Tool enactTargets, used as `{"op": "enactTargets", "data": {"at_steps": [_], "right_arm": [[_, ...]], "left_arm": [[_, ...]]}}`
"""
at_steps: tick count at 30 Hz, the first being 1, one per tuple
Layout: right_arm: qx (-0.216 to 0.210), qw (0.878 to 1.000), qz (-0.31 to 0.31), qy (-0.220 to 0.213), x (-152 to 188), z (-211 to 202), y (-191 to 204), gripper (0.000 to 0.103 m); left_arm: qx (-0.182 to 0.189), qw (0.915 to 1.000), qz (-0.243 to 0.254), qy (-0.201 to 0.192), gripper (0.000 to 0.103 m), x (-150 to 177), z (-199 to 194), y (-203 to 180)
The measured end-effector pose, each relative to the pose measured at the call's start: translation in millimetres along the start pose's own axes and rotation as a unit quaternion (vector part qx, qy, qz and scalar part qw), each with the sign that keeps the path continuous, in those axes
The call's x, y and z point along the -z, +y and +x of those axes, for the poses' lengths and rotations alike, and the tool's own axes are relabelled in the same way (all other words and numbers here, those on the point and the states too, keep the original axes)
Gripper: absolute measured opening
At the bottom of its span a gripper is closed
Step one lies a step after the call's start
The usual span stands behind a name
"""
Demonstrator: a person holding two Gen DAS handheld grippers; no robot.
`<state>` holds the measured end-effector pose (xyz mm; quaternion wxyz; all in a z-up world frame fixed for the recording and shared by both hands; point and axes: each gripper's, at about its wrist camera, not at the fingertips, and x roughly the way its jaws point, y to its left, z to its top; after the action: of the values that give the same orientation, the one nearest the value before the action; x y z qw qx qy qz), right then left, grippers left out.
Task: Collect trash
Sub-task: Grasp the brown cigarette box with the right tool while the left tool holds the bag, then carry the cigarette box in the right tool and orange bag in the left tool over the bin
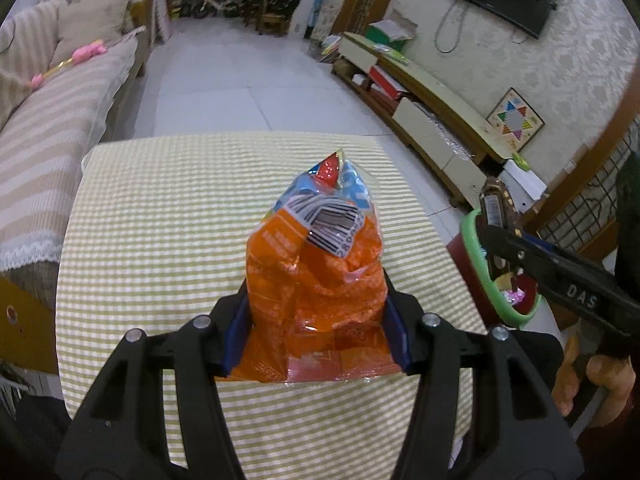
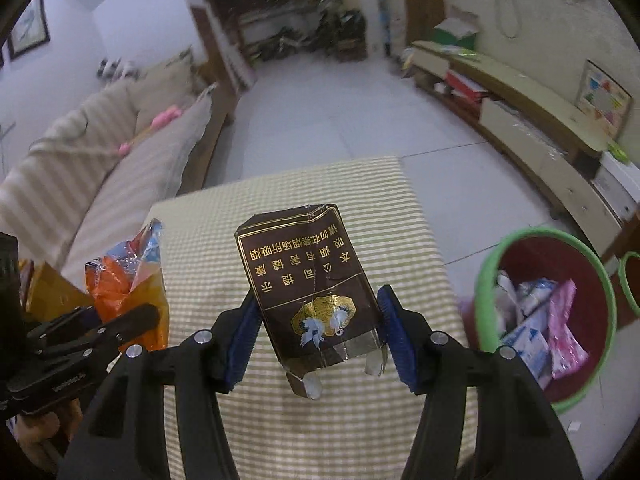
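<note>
Striped cloth covers the table (image 1: 160, 220), with a sofa (image 1: 60, 128) to its left. Left gripper (image 1: 316, 344) pinches an orange snack bag (image 1: 316, 280) above the cloth. Right gripper (image 2: 316, 320) clamps a crumpled brown cigarette pack (image 2: 308, 280) between its 2 blue pads (image 2: 390, 328). Right of the table stands a green-rimmed bin (image 2: 486, 280) with wrappers inside.
</note>
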<state>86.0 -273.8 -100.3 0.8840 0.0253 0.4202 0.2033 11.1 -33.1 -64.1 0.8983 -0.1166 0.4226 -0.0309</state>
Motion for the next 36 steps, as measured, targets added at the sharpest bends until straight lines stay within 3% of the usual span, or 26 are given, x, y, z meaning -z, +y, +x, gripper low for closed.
{"op": "enactTargets", "data": {"at_steps": [13,16,18,23,28,29,30,32,34,36], "right_arm": [[0.035,0.997,0.066,-0.026,31.7,-48.7,-58.3,0.056],[0.019,0.996,0.084,0.000,36.9,-41.9,-68.6,0.058],[0.004,0.996,0.087,0.017,39.0,-28.6,-67.1,0.069],[-0.001,0.994,0.045,0.100,46.9,28.0,-38.1,0.081],[0.022,0.986,0.006,0.167,61.9,78.8,-19.7,0.081],[0.023,0.984,0.005,0.179,65.2,85.5,-18.7,0.073],[0.021,0.982,0.008,0.187,68.7,90.1,-18.6,0.052],[0.009,0.982,0.026,0.186,71.6,89.0,-22.2,0.046],[0.003,0.985,0.044,0.166,70.4,77.0,-29.1,0.028],[-0.005,0.988,0.062,0.139,65.7,57.6,-37.1,0.019]], "left_arm": [[0.039,0.9967,0.070,-0.016,0.054,-23.6,6.0,-68.1],[0.047,0.9960,0.073,-0.017,0.054,-25.1,9.5,-76.0],[0.045,0.9964,0.071,-0.014,0.054,-22.7,12.4,-75.0],[0.032,0.9978,0.058,-0.004,0.054,-16.7,12.8,-66.9],[0.019,0.9978,0.062,-0.010,0.054,-18.3,5.9,-66.1],[0.018,0.9979,0.061,-0.012,0.054,-19.1,4.7,-65.4],[0.017,0.9979,0.061,-0.013,0.054,-19.8,3.7,-65.6],[0.013,0.9979,0.060,-0.017,0.054,-20.8,2.1,-64.9],[0.010,0.9980,0.059,-0.019,0.054,-22.3,1.2,-63.4],[0.009,0.9981,0.058,-0.020,0.054,-23.6,1.8,-63.0]]}}
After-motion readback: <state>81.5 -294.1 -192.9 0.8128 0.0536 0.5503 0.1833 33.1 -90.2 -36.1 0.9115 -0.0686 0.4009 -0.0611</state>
